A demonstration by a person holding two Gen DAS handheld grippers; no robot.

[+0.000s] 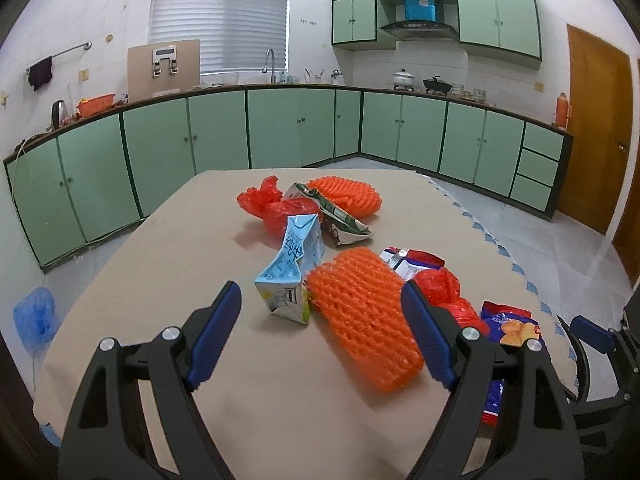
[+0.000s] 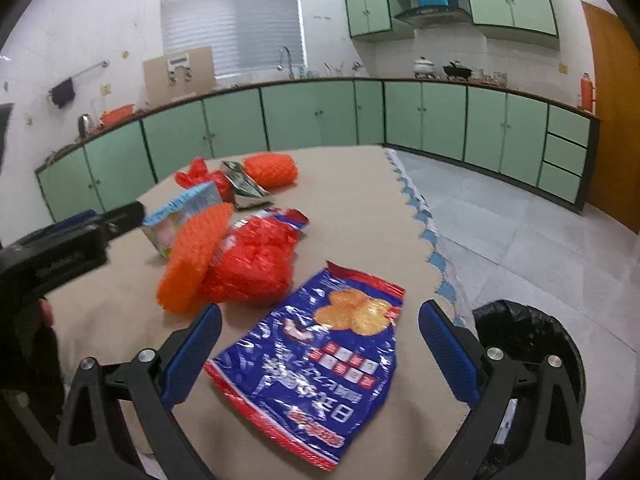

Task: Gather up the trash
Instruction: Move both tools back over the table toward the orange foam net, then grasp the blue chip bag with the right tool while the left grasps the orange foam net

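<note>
- Trash scattered over beige tablecloth [image 1: 168, 240]: crushed blue milk carton [image 1: 290, 272], orange foam fruit net [image 1: 362, 316] touching it, red plastic bag [image 1: 444, 292] just right of net, blue-red snack bag [image 2: 316, 364] near table's scalloped edge.
- Farther back: second red plastic bag [image 1: 276, 204], flattened green-white carton [image 1: 340, 216], second orange foam net [image 1: 348, 196], all bunched together.
- Silver-red wrapper [image 1: 404, 258] partly tucked behind front red bag.
- Left gripper [image 1: 320, 332] low over table, fingers wide apart, nothing pinched; milk carton and front foam net ahead between blue pads [image 1: 216, 332].
- Right gripper [image 2: 320, 352] above snack bag, fingers spread wide, bag lying flat beneath, not clamped.
- Black-lined bin [image 2: 528, 340] off table edge, just right of right gripper.
- Green kitchen cabinets [image 1: 288, 128] along back wall.
</note>
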